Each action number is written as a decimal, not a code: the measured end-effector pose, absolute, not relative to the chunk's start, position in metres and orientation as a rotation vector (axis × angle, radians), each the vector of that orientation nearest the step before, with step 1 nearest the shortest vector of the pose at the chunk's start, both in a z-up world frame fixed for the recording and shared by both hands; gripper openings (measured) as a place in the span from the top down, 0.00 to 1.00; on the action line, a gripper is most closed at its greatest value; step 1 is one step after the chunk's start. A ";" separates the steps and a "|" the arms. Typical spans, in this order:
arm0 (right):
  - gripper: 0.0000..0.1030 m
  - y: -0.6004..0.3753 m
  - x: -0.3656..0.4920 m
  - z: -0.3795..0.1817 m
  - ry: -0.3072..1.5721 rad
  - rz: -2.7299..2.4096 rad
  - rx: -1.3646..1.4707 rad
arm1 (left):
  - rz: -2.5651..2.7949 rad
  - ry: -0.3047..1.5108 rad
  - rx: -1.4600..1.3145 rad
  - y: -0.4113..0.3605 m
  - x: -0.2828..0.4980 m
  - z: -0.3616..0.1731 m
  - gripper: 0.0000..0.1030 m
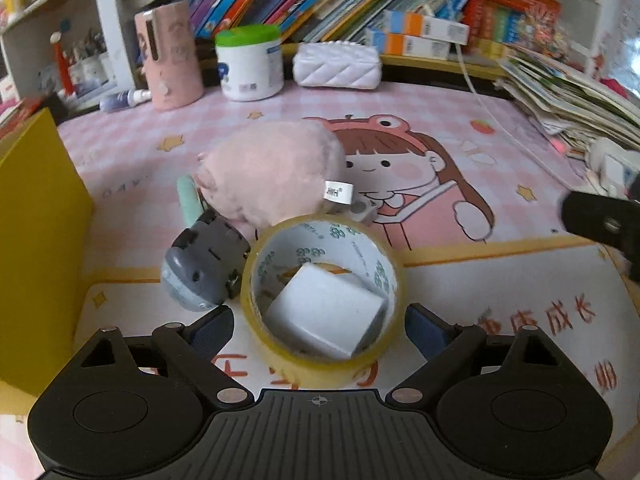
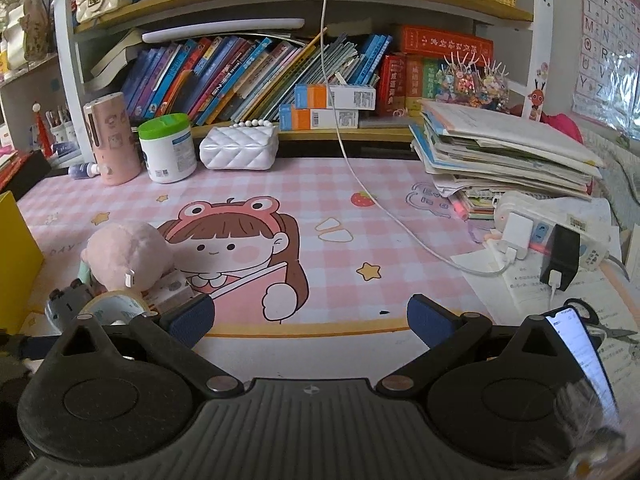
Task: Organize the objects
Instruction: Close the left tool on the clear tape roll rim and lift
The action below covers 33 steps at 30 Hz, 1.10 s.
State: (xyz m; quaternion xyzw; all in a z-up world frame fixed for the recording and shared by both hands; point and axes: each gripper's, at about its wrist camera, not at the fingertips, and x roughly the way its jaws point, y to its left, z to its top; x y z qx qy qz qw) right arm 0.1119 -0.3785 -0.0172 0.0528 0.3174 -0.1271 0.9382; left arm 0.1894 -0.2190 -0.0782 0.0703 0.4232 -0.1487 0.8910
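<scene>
A yellowish tape roll (image 1: 324, 300) lies flat on the pink cartoon desk mat (image 1: 480, 280), with a white box (image 1: 328, 316) standing inside its ring. My left gripper (image 1: 318, 328) is open, its blue pads (image 1: 212, 328) just outside either side of the roll. A grey toy (image 1: 204, 264) touches the roll's left side, and a pink plush (image 1: 272, 172) lies behind both. My right gripper (image 2: 310, 320) is open over the bare mat, holding nothing, with the plush (image 2: 124, 256) and the tape roll (image 2: 114, 304) to its left.
A yellow box (image 1: 36, 240) stands at the left edge. At the back are a pink cup (image 1: 172, 56), a green-lidded tub (image 1: 250, 64) and a white quilted purse (image 1: 336, 64). On the right are stacked books (image 2: 500, 152), a power strip (image 2: 552, 228), a white cable (image 2: 360, 176) and a phone (image 2: 580, 360).
</scene>
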 end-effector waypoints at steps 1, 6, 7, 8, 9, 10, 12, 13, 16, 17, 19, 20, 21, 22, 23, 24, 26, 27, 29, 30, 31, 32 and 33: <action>0.00 -0.379 0.111 -0.017 0.647 -0.259 0.102 | -0.303 0.877 0.146 -0.220 0.192 -0.080 0.09; 0.00 -0.382 0.106 -0.016 0.647 -0.273 0.090 | -0.300 0.857 0.138 -0.222 0.197 -0.082 0.14; 0.00 -0.384 0.105 -0.016 0.649 -0.278 0.092 | -0.322 0.859 0.132 -0.221 0.198 -0.082 0.18; 0.00 -0.385 0.104 -0.017 0.650 -0.284 0.095 | -0.329 0.863 0.139 -0.221 0.199 -0.081 0.19; 0.00 -0.386 0.104 -0.017 0.652 -0.291 0.101 | -0.338 0.869 0.142 -0.221 0.199 -0.080 0.19; 0.00 -0.387 0.104 -0.017 0.655 -0.296 0.107 | -0.352 0.880 0.135 -0.219 0.198 -0.078 0.19; 0.00 -0.387 0.103 -0.017 0.655 -0.301 0.116 | -0.370 0.894 0.094 -0.213 0.192 -0.072 0.19; 0.00 -0.386 0.104 -0.017 0.653 -0.299 0.117 | -0.382 0.891 0.069 -0.208 0.188 -0.068 0.19; 0.00 -0.383 0.105 -0.017 0.652 -0.287 0.118 | -0.407 0.847 -0.003 -0.192 0.172 -0.054 0.19; 0.00 -0.381 0.107 -0.018 0.655 -0.282 0.121 | -0.411 0.827 -0.030 -0.185 0.169 -0.050 0.19; 0.00 -0.377 0.111 -0.019 0.663 -0.270 0.128 | -0.405 0.799 -0.076 -0.173 0.166 -0.043 0.19; 0.00 -0.374 0.113 -0.020 0.669 -0.263 0.131 | -0.399 0.803 -0.091 -0.169 0.167 -0.042 0.19; 0.00 -0.370 0.115 -0.021 0.676 -0.252 0.132 | -0.385 0.813 -0.100 -0.165 0.167 -0.042 0.19; 0.00 -0.367 0.117 -0.022 0.683 -0.239 0.131 | -0.368 0.825 -0.103 -0.162 0.167 -0.043 0.18; 0.00 -0.363 0.119 -0.023 0.687 -0.222 0.128 | -0.356 0.840 -0.105 -0.160 0.167 -0.045 0.18; 0.00 -0.359 0.120 -0.023 0.689 -0.206 0.123 | -0.343 0.864 -0.107 -0.157 0.167 -0.048 0.18; 0.00 -0.351 0.121 -0.023 0.686 -0.181 0.107 | -0.322 0.893 -0.118 -0.152 0.167 -0.052 0.18; 0.00 -0.348 0.121 -0.023 0.683 -0.171 0.098 | -0.316 0.895 -0.125 -0.150 0.166 -0.052 0.18; 0.00 -0.346 0.121 -0.023 0.683 -0.163 0.093 | -0.319 0.876 -0.135 -0.148 0.162 -0.050 0.18; 0.00 -0.346 0.121 -0.022 0.684 -0.163 0.093 | -0.327 0.859 -0.135 -0.148 0.160 -0.047 0.18; 0.00 -0.346 0.121 -0.023 0.686 -0.165 0.096 | -0.339 0.840 -0.131 -0.149 0.158 -0.045 0.18; 0.00 -0.347 0.121 -0.023 0.687 -0.168 0.098 | -0.350 0.827 -0.116 -0.151 0.156 -0.043 0.18; 0.00 -0.348 0.121 -0.023 0.689 -0.171 0.101 | -0.355 0.811 -0.091 -0.155 0.154 -0.042 0.18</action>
